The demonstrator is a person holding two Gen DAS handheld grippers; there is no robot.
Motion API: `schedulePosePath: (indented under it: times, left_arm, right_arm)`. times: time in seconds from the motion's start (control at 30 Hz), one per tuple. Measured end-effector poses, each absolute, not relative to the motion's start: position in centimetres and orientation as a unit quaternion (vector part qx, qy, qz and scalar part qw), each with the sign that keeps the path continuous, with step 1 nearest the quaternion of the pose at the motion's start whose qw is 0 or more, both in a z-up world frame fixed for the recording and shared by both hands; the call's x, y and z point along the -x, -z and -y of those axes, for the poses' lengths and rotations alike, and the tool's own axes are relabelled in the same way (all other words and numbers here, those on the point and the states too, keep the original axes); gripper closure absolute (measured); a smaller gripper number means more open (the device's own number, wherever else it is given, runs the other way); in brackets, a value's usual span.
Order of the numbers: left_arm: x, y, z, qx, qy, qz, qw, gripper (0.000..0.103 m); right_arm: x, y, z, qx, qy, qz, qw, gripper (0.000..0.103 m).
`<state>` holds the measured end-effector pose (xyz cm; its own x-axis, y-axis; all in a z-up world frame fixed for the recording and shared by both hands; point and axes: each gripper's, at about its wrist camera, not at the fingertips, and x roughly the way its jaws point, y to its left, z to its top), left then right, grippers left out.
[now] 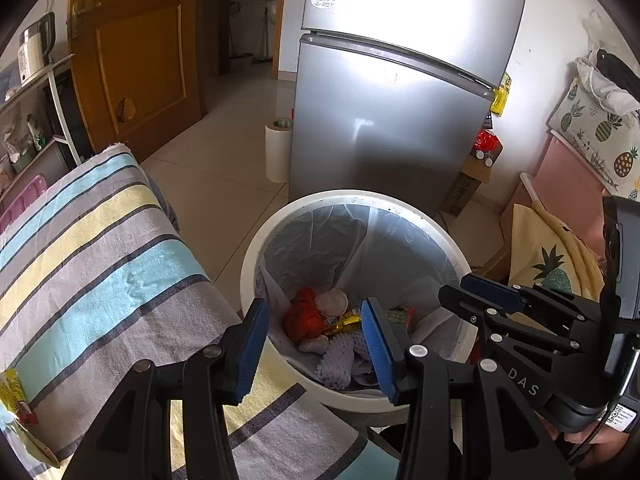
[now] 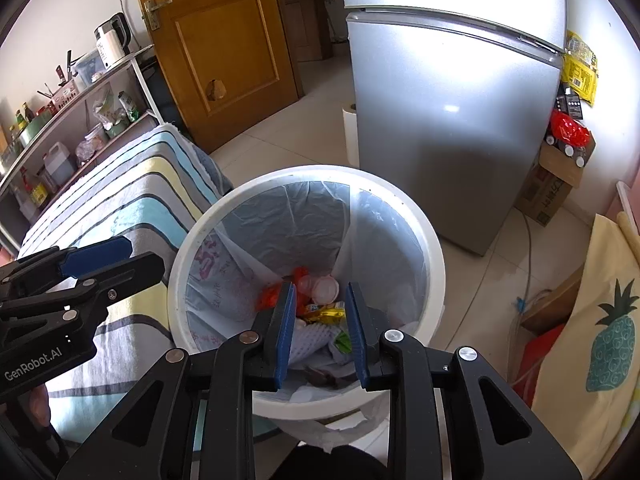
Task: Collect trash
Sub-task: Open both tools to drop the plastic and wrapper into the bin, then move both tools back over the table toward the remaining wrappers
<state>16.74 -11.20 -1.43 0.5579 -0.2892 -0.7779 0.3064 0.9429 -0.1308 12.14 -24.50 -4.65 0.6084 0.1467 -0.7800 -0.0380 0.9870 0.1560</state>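
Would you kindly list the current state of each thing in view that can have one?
left gripper: open, empty, over the bin
right gripper: open, empty, over the bin
trash bin: upright, lined with a bag, trash at the bottom
fridge: both doors shut
wooden door: swung open
yellow wrapper: lying on the striped cloth, not yet binned

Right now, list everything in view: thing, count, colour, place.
Round plastic trash bin: one, white, clear liner, on the floor before the fridge.
Trash in bin: several pieces, orange, yellow, white, at the bottom.
Fridge: one, silver, behind the bin.
Striped cloth: one, blue, yellow and grey, left of the bin.
Wooden door: one, brown, rear.
Kettle: one, white, on the shelf.
Left gripper: open, empty, above the bin.
Right gripper: open, empty, above the bin.
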Motion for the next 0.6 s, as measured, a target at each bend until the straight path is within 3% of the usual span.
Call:
schedulePosePath:
  times: [0.6]
  left_arm:
    - [-13.4,-2.2,6.4,0.018,0.135,-0.395,0.908,0.054]
  right_arm:
    - [-10.5,2.1,21.8,-0.061,-0.076,-0.412,0.906,0.077]
